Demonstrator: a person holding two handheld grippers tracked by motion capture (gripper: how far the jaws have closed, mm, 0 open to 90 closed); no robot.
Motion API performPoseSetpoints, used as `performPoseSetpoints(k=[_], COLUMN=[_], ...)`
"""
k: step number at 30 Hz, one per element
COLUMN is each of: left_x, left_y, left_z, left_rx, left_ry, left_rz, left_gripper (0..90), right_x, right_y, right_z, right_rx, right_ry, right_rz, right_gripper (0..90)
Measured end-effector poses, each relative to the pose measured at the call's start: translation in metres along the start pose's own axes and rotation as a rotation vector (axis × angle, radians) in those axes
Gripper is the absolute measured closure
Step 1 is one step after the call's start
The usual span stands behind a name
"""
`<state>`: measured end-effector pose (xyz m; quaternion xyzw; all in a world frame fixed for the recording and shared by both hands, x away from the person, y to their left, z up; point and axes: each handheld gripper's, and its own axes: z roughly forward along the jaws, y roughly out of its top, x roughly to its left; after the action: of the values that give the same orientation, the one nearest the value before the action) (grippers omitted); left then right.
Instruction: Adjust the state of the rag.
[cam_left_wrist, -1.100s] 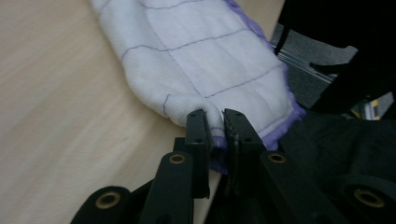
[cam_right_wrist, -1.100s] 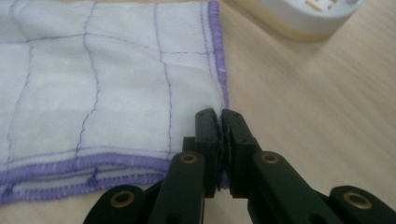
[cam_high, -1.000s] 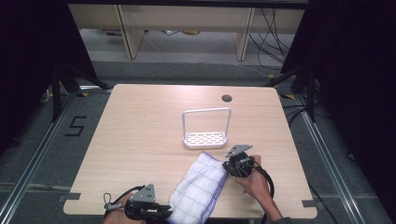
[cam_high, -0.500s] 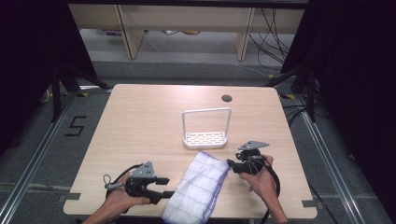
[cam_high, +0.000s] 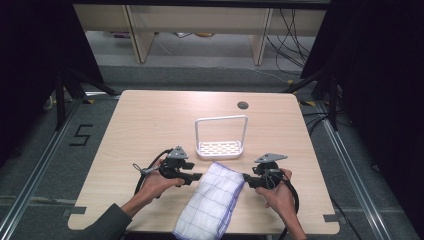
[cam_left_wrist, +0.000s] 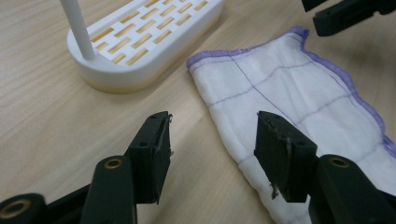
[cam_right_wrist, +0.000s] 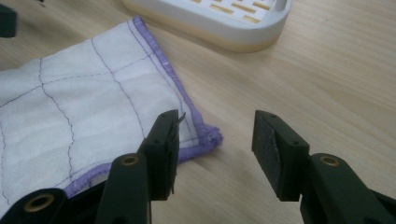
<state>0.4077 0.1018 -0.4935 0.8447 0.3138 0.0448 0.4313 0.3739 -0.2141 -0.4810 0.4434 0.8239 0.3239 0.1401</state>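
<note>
A white cloth (cam_high: 212, 200) with purple hem and grid lines lies flat on the wooden table, reaching to the near edge. My left gripper (cam_high: 196, 177) is at its far left corner. Its jaws have just been opening and stand open, low over the cloth's left edge (cam_left_wrist: 289, 102), pressing on nothing. My right gripper (cam_high: 247, 180) is at the far right corner. Its jaws have also just been opening and stand open, with the hemmed corner (cam_right_wrist: 201, 135) beside the left jaw and bare wood between them. The two grippers (cam_left_wrist: 212, 140) (cam_right_wrist: 215, 140) face each other across the cloth.
A white slotted rack (cam_high: 220, 148) with a tall hoop handle stands just beyond the cloth, close to both grippers (cam_left_wrist: 140, 46) (cam_right_wrist: 224, 18). A round cable hole (cam_high: 243, 105) sits near the table's far edge. Bare wood spreads left, right and behind the rack.
My left gripper has moved from the table's near edge up along the cloth's left side to its far corner. Both pairs of jaws have opened off the cloth. The right hand stayed put.
</note>
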Motion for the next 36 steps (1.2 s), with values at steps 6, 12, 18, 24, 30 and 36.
performPoseSetpoints(k=[6,12,18,24,30,36], left_x=[-0.002,0.002,-0.002,-0.005,-0.004,-0.007], left_y=[0.009,0.016,0.018,0.023,0.022,0.023], left_z=[0.019,0.034,0.044,0.052,0.056,0.059], left_rx=[0.018,0.05,0.047,0.064,0.085,0.083], left_ry=[0.009,0.011,-0.002,-0.002,-0.002,0.007], left_rz=[0.017,0.021,0.022,0.042,0.058,0.089], left_gripper=[46.4,47.2,49.6,51.4,52.0,54.9], right_x=[0.007,0.009,0.008,0.009,0.008,0.01], right_y=[0.0,0.001,0.002,0.001,0.002,0.0], right_z=[0.007,0.009,0.009,0.011,0.011,0.015], right_rx=[0.008,0.037,0.035,0.026,0.041,0.059], right_ry=[0.018,0.025,0.021,0.017,0.015,0.022], right_rz=[0.038,0.024,0.022,0.024,0.017,0.029], right_gripper=[52.3,52.4,53.0,53.0,52.1,49.6])
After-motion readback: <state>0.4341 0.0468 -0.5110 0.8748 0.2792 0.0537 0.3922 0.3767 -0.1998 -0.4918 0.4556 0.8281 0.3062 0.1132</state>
